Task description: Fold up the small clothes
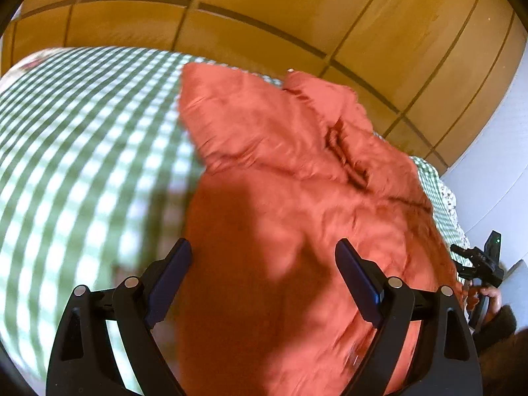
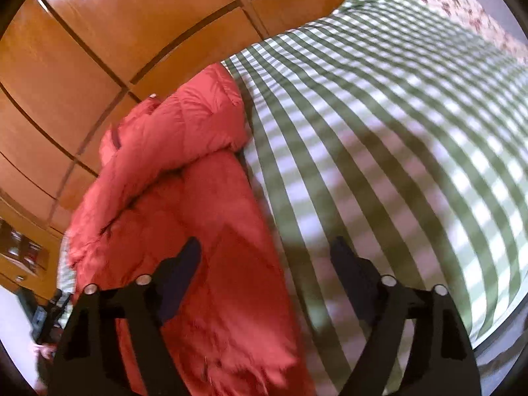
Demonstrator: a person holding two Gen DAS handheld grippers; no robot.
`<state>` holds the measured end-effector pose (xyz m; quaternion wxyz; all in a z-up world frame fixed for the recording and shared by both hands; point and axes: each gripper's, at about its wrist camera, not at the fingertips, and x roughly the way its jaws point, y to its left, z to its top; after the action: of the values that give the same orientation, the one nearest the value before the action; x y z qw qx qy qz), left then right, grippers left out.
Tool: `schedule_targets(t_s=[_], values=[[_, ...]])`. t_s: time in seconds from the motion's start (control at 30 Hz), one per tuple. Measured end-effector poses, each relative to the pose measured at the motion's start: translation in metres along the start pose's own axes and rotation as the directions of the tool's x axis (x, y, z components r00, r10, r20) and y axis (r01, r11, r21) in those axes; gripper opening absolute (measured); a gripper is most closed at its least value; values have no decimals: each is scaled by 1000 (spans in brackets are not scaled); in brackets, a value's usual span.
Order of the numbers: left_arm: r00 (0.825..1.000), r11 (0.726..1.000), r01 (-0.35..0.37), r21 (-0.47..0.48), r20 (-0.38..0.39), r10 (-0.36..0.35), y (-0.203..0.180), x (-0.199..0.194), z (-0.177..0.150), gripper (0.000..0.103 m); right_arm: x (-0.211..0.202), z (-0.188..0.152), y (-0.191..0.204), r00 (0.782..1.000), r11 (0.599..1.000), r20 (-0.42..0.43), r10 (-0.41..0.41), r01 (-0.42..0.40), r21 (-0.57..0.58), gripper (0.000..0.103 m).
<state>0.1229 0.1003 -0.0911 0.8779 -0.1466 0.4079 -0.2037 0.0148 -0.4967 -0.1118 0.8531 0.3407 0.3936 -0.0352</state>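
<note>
Both my tongs are released and hold nothing. The red garment [image 1: 297, 198] lies below my left tongs [image 1: 263, 250], and just left of my right tongs [image 2: 265, 247], on the checked bedcover [image 2: 396, 165].

A crumpled red-orange garment [image 2: 184, 178] lies on a bed covered in a green-and-white checked sheet [image 2: 379, 138], along the sheet's left edge beside a wood-panelled wardrobe front [image 2: 99, 33]. The right claw [image 2: 265, 260] hangs above, its two dark fingers [image 2: 184, 264] spread apart with nothing between them; the left finger sits over the red cloth, the right over the checks. A floral-print fabric [image 2: 462, 10] shows at the bed's far corner. The picture is motion-blurred.
</note>
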Motion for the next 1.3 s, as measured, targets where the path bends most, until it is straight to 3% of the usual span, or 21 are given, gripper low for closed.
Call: schedule_targets(t_s=[0.13,0.3,0.5,0.7,0.8,0.87,0.97,1.03,1.1,1.17,1.3], values=[[999,999,0,-34,-54,-2,9,-10,-21,88,-15,-14,-18,995,994,-2,99,-99,49,77],[991,997,45,-69,-123,-53,17,-24,-43,88,-27,-38,-35,979,976,-24,203,-200,90,72],[968,993,75,-91,-231,-94,14,-34,-64,87,-33,-69,-41,956,955,-69,287,-280,95,70],[939,992,84,-99,-324,-112,10,-27,-80,87,-19,-89,-30,939,945,-118,324,-316,79,72],[915,989,101,-108,-380,-135,8,-19,-88,88,-18,-93,-26,934,942,-126,334,-327,71,72],[891,985,114,-132,-424,-160,8,-10,-95,87,-18,-94,-25,935,944,-133,330,-325,60,66],[858,978,132,-161,-476,-194,6,5,-104,70,-18,-95,-23,931,942,-141,336,-332,54,55],[856,981,143,-128,-481,-188,-4,8,-105,62,-17,-97,-22,927,939,-148,345,-340,58,50],[855,979,169,-113,-477,-203,-12,9,-103,38,-18,-98,-21,925,938,-155,346,-341,59,43],[862,974,203,-105,-453,-228,-17,2,-100,25,-21,-97,-20,917,930,-155,369,-362,68,38],[890,956,274,-106,-348,-293,-24,-20,-85,17,-28,-90,-16,890,898,-123,439,-429,101,27]])
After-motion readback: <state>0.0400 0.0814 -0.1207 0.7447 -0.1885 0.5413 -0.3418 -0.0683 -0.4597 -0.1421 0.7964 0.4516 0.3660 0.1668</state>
